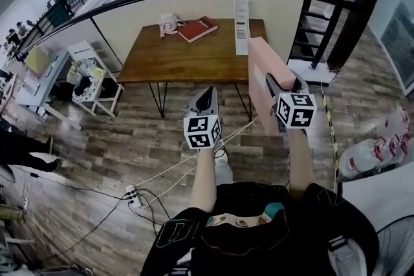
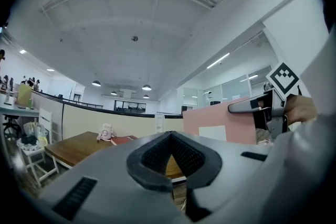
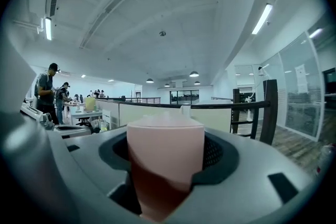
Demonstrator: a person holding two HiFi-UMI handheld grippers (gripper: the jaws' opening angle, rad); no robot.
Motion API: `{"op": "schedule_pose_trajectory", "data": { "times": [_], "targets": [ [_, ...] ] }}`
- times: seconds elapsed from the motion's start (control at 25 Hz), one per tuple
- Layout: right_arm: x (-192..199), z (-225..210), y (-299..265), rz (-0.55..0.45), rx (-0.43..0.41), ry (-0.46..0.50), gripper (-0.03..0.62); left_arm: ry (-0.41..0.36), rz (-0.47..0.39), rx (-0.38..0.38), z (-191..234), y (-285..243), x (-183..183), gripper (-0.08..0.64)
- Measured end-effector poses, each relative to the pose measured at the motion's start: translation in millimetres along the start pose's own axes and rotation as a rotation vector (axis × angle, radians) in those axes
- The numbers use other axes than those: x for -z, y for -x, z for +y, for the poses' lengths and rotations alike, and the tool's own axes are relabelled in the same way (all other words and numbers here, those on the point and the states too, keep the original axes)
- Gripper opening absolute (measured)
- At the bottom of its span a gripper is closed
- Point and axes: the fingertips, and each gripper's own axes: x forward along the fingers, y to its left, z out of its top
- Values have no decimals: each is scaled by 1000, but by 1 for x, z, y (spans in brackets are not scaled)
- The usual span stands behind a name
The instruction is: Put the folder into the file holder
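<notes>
While the right gripper [image 1: 279,84] clamps the pink folder [image 1: 261,61] by one edge, aloft near the table [image 1: 181,52], and the left gripper [image 1: 206,94] stays out of it, closed and empty, the folder may sway and miss the white file holder [image 1: 241,26].

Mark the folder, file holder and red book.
folder [image 1: 260,61]: head view, pink flat side.
file holder [image 1: 241,22]: head view, white front wall.
red book [image 1: 198,29]: head view, cover centre.
</notes>
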Motion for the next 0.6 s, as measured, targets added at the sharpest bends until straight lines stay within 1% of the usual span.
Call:
{"op": "schedule_pose_trajectory", "data": {
  "times": [0.08, 0.16, 0.36, 0.48, 0.6],
  "targets": [
    [-1, -9, -19, 6, 33, 2, 293, -1, 14, 30, 5, -24, 5, -3],
    [-1, -16, -42, 16, 58, 2, 293, 9, 29, 45, 17, -50, 10, -3],
    [-6, -39, -100, 38, 107, -34, 293, 20, 71, 81, 46, -114, 14, -3],
    [-17, -48, -135, 38, 134, -43, 293, 24, 86, 99, 66, -150, 12, -3],
    [-37, -55, -168, 22, 157, -37, 293, 35, 93, 118, 86, -188, 9, -3]
  ]
}}
